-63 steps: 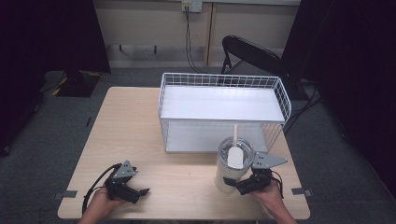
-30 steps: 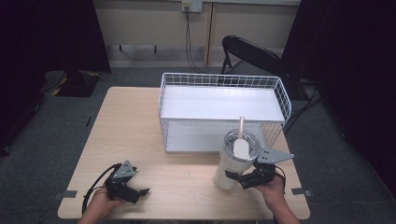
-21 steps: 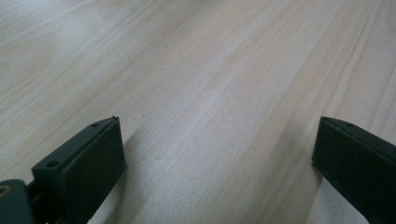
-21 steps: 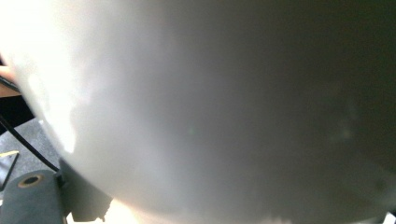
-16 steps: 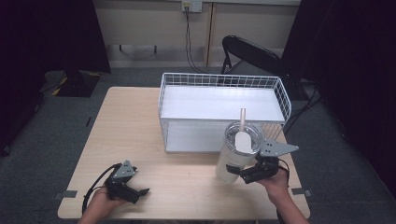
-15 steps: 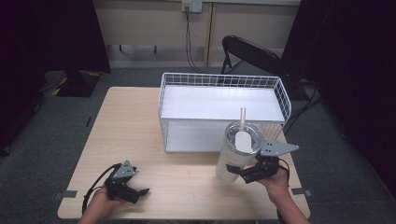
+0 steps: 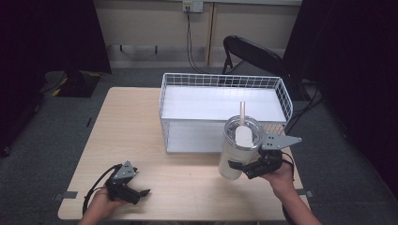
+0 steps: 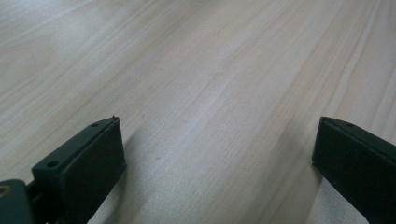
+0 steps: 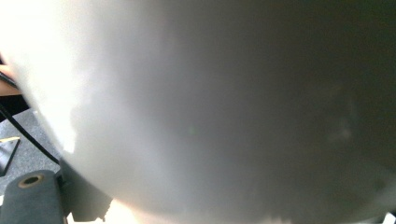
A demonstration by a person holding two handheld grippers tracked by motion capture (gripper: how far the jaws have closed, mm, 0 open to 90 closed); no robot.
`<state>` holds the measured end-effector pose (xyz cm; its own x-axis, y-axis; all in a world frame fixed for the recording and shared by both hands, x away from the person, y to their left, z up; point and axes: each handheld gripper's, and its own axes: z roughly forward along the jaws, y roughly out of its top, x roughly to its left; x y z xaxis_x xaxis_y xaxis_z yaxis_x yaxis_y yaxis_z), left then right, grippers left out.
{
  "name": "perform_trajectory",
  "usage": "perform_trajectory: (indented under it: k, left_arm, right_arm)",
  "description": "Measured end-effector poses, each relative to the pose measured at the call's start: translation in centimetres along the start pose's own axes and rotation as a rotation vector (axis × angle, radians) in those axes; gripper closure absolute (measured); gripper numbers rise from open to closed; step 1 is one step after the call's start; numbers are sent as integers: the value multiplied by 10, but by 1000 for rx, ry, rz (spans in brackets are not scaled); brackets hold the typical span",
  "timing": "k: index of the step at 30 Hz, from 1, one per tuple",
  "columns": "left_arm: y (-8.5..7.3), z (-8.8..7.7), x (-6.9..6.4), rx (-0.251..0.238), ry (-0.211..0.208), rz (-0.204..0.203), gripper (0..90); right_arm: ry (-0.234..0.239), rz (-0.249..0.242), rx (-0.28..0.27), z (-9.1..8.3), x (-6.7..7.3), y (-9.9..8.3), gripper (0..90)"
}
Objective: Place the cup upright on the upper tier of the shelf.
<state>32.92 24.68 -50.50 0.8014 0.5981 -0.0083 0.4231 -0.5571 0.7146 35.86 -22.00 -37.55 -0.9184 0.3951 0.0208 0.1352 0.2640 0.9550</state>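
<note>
- The right gripper (image 7: 240, 168) grasps the white tumbler (image 7: 236, 152) on its side, with the jaws clenched around the body of the cup.
- The tumbler has a clear lid and a straw (image 7: 242, 112), and it stands upright, just in front of the white wire basket (image 7: 224, 108), near the right front part of the wooden table (image 7: 126, 126).
- In the right gripper view, the pale wall of the tumbler (image 9: 210, 102) is very close to the camera.
- The left gripper (image 7: 141, 192) rests low on the table near the front left edge, well apart from the tumbler.
- Its jaws are released, and between them is bare wood (image 8: 219, 116).
</note>
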Motion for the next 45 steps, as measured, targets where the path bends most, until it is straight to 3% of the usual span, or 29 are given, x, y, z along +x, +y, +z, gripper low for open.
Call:
perform_trajectory:
  k: [21,45]
  left_arm:
    - [0,0,0,1,1,2,17]
    - [0,0,0,1,2,2,17]
  right_arm:
    - [15,11,8,-7,-10,32,101]
    - [-4,22,15,-16,-23,67,101]
